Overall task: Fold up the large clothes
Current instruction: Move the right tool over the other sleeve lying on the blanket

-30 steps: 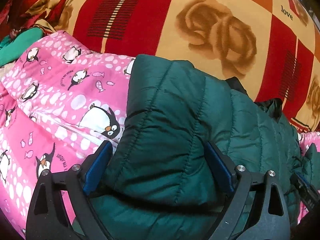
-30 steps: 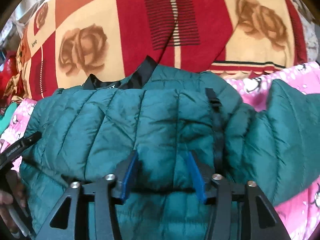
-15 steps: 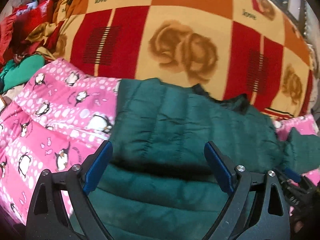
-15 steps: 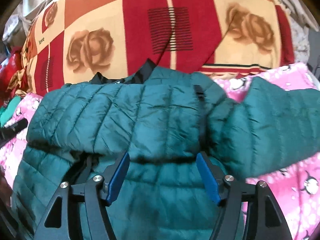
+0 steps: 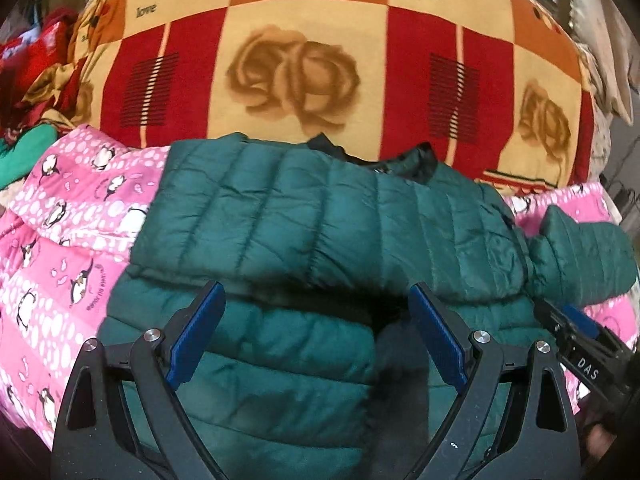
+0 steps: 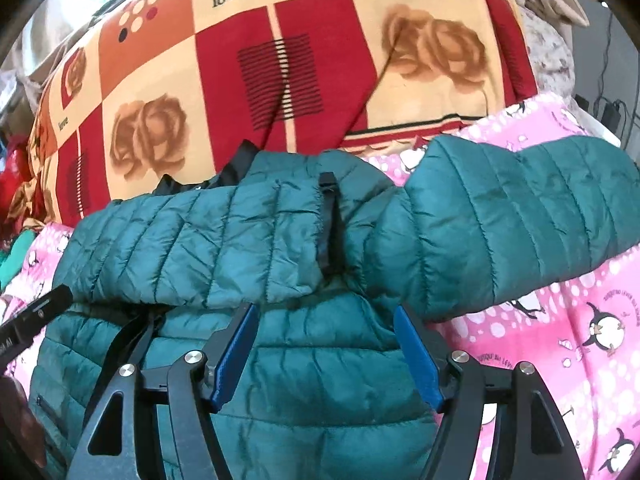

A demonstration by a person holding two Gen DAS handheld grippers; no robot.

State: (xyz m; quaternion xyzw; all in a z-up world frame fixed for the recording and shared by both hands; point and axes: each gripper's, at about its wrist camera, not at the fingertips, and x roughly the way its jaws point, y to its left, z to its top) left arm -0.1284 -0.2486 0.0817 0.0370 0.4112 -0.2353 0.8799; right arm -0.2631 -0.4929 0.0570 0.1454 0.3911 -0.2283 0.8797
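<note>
A dark green quilted puffer jacket point(image 5: 320, 224) lies on a pink penguin blanket point(image 5: 60, 248). One sleeve is folded across its chest. The other sleeve point(image 6: 520, 224) sticks out to the right. My left gripper point(image 5: 316, 336) is open and empty above the jacket's lower body. My right gripper point(image 6: 326, 356) is open and empty above the lower body too, just below the folded sleeve's edge. The right gripper's tip also shows in the left wrist view point(image 5: 580, 344).
A red, orange and cream rose-patterned blanket point(image 5: 320, 60) covers the bed behind the jacket. Red and green clothes point(image 5: 28, 80) lie piled at the far left. The pink blanket point(image 6: 560, 340) spreads to the right of the jacket.
Both grippers let go of the jacket, opened and drew back toward me. The sleeve now lies folded across the chest. More of the jacket and bed shows.
</note>
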